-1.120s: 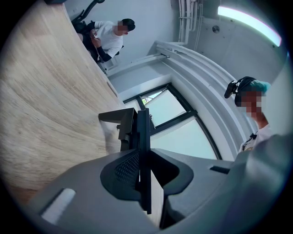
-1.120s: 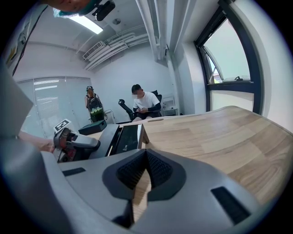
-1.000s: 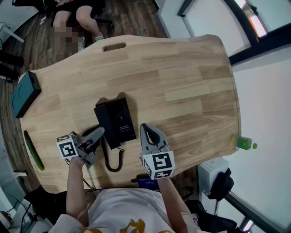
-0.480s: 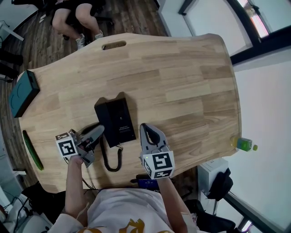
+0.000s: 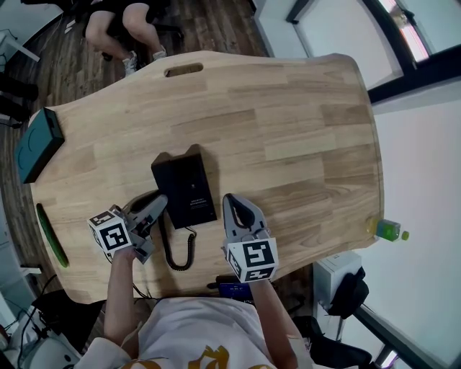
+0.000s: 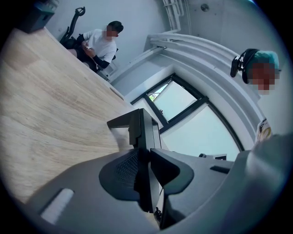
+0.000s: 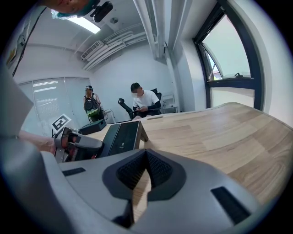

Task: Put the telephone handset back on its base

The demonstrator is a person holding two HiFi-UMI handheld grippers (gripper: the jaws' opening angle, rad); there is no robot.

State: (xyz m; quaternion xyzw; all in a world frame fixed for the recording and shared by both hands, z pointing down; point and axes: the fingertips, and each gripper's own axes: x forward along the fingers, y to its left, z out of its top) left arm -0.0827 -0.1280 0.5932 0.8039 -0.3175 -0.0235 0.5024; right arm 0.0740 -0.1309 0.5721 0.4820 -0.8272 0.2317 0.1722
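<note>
The black telephone base (image 5: pixel 193 189) lies on the wooden table (image 5: pixel 288 122) just ahead of me. The black handset (image 5: pixel 163 189) runs along the base's left side, and its coiled cord (image 5: pixel 178 252) trails back toward the table's near edge. My left gripper (image 5: pixel 160 204) is shut on the handset, which stands as a thin dark slab (image 6: pixel 141 128) between the jaws in the left gripper view. Whether the handset rests fully in its cradle, I cannot tell. My right gripper (image 5: pixel 232 202) hovers just right of the base, shut with nothing in it. The right gripper view shows the base (image 7: pixel 126 135) and the left gripper (image 7: pixel 87 142) beside it.
A teal box (image 5: pixel 36 144) sits at the table's left end and a green strip (image 5: pixel 52 234) lies along the left edge. A green bottle (image 5: pixel 385 228) is beyond the right edge. A seated person (image 5: pixel 130 21) is past the far end, near a slot (image 5: pixel 181 70).
My left gripper has edged slightly right, toward the base, still holding the handset. The right gripper has stayed put.
</note>
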